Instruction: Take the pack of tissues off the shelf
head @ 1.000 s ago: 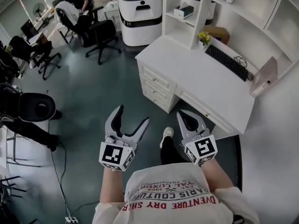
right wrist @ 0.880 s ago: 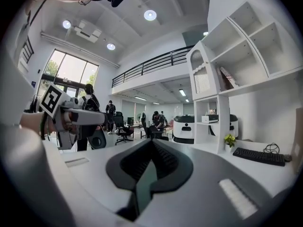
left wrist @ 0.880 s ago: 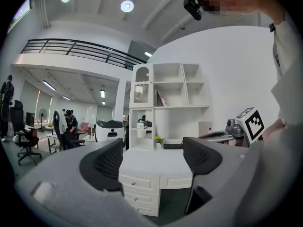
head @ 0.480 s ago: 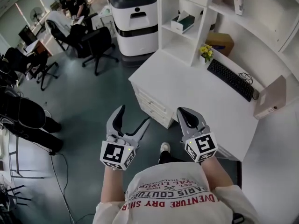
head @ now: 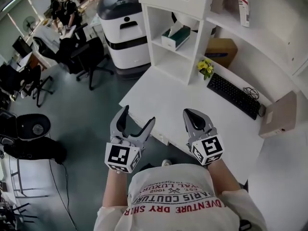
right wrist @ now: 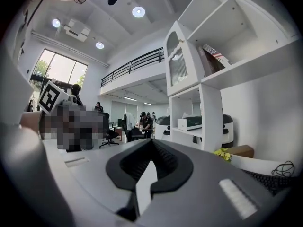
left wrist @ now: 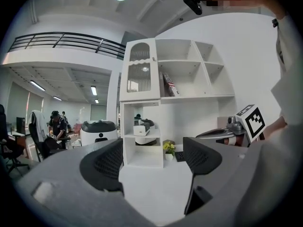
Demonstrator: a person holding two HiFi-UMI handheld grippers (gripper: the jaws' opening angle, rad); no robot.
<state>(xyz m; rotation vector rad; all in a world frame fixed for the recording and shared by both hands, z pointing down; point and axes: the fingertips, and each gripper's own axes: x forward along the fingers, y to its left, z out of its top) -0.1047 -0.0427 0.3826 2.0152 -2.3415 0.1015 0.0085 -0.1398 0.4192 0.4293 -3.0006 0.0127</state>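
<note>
The pack of tissues point(head: 174, 36) is a white and green box with a tissue sticking out. It lies on the middle board of the white shelf unit point(head: 199, 37) at the back of the desk. My left gripper point(head: 138, 117) is open and empty, hovering over the desk's front left edge, far short of the shelf. Through its jaws point(left wrist: 150, 162) the tissue pack point(left wrist: 142, 128) shows straight ahead. My right gripper point(head: 193, 115) is shut with nothing in it, level with the left one. Its closed tips point(right wrist: 150, 148) point left of the shelf, where the pack point(right wrist: 189, 123) sits.
The white desk point(head: 159, 100) carries a black keyboard point(head: 234, 95), a small pot of yellow flowers point(head: 205, 67), a cardboard box point(head: 220, 47) and a beige file point(head: 279, 114). A large white machine point(head: 126, 28) stands left of the shelf. Office chairs point(head: 86, 57) and people are at the far left.
The person has stepped closer to the desk, so desk and shelf have moved nearer and both grippers now hang over the desk's front edge. Neither gripper's jaws have changed.
</note>
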